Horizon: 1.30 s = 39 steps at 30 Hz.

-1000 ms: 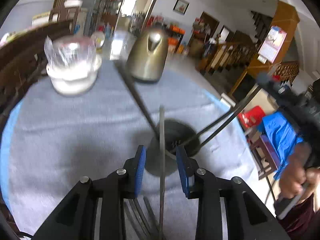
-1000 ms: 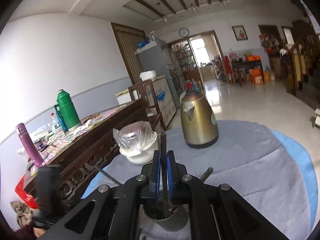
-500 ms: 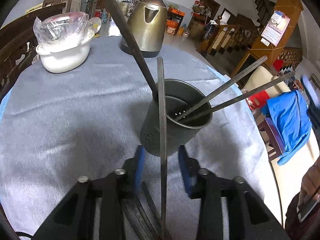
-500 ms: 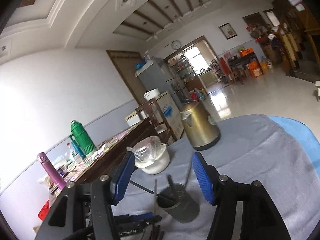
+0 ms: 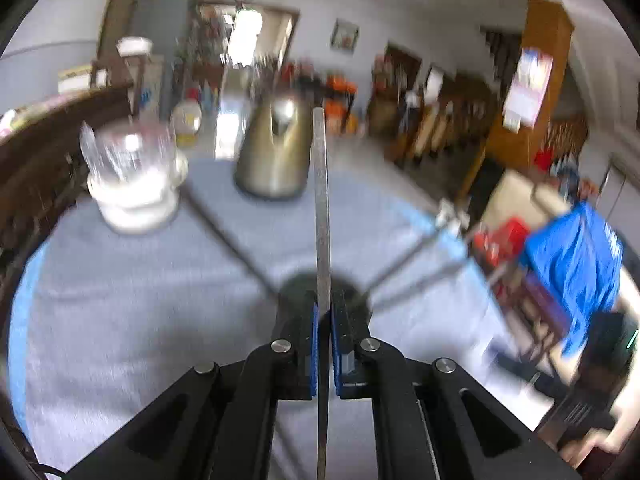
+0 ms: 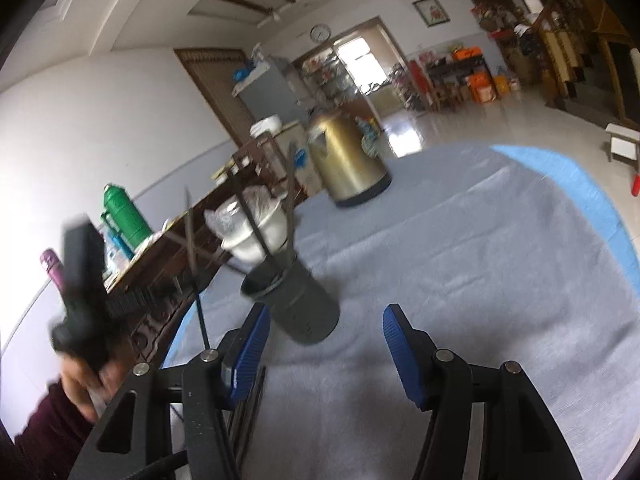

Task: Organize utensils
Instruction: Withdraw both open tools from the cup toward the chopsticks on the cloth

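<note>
Utensils, biggest first: the dark metal holder cup (image 6: 296,304) is standing upright on the grey tablecloth (image 6: 460,280), just ahead of your right claw (image 6: 322,346) and a bit toward its left finger. It's looking rigid and fairly stable, but top-loaded: several long handles (image 6: 244,216) are leaning out over its rim, so a knock could be tipping it. If you're moving it, take the wall low down, not the rim.

Your right claw is standing released, nothing between the blue pads (image 6: 250,346), hovering over the cloth.

Your left claw (image 5: 323,350) is clenching a thin flat metal utensil (image 5: 321,208); the pads are pressing its shaft on both sides. It's running straight out ahead of the fingers and also back under the claw, so you're gripping it roughly mid-shaft. The cup's mouth is sitting directly beyond the left fingertips, partly hidden by them.

Judging by looks, the utensil is stiff, light and smooth — likely slippery, pivoting easily in a narrow pinch. Mid-shaft hold is balancing it; keep the squeeze firm. View is blurring, so which end is which I can't tell.
</note>
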Motion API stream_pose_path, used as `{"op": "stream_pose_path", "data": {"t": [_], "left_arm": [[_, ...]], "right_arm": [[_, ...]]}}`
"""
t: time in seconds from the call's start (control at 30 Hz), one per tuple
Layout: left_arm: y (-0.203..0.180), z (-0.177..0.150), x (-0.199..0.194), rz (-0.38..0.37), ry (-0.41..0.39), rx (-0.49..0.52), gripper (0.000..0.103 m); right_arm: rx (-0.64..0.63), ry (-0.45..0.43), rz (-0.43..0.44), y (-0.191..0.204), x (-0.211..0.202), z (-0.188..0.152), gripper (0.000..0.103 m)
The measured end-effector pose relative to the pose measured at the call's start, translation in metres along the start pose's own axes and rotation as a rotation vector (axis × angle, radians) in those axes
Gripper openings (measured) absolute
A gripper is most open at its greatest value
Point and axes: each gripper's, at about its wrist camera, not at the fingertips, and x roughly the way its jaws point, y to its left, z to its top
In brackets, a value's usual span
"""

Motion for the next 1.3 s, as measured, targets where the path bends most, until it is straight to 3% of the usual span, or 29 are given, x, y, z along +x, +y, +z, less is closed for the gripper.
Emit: {"op": "stream_pose_path", "data": {"t": [0.13,0.27,0.33,0.6,0.87,1.03,1.1,1.17,1.23,1.3], "left_arm": [[-0.004,0.032,-0.026,0.011,-0.179,-0.048,0.006],[-0.01,0.048,-0.029,0.09,-0.333,-0.083,0.006],[-0.01,0.05,-0.02,0.133,-0.367,-0.089,0.006],[-0.011,0.035,0.028,0.263,-0.373,-0.06,0.006],[-0.013,0.019,0.036,0.237,-0.294,-0.043,0.006],[-0.015,0.005,0.019,0.229,-0.245,-0.013,0.007],[-0.015,0.0,0.007,0.231,-0.238,-0.004,0.015],[-0.013,-0.009,-0.01,0.228,-0.235,-0.003,0.037],[-0.009,-0.019,-0.025,0.24,-0.233,-0.008,0.045],[-0.006,-0.03,-0.035,0.257,-0.207,-0.009,0.047]], "right_arm": [[-0.017,0.043,0.024,0.007,0.01,-0.013,0.062],[-0.023,0.062,0.036,0.011,0.011,-0.02,0.062],[-0.023,0.072,0.038,0.01,0.012,-0.023,0.062],[-0.011,0.075,0.031,0.007,0.01,-0.021,0.062],[-0.001,0.08,0.03,0.007,0.01,-0.021,0.062],[-0.001,0.075,0.025,0.009,0.008,-0.021,0.062],[0.003,0.078,0.023,0.009,0.008,-0.021,0.062],[0.006,0.078,0.023,0.009,0.008,-0.021,0.062],[0.005,0.083,0.027,0.011,0.008,-0.023,0.062],[0.002,0.091,0.028,0.013,0.01,-0.025,0.062]]}}
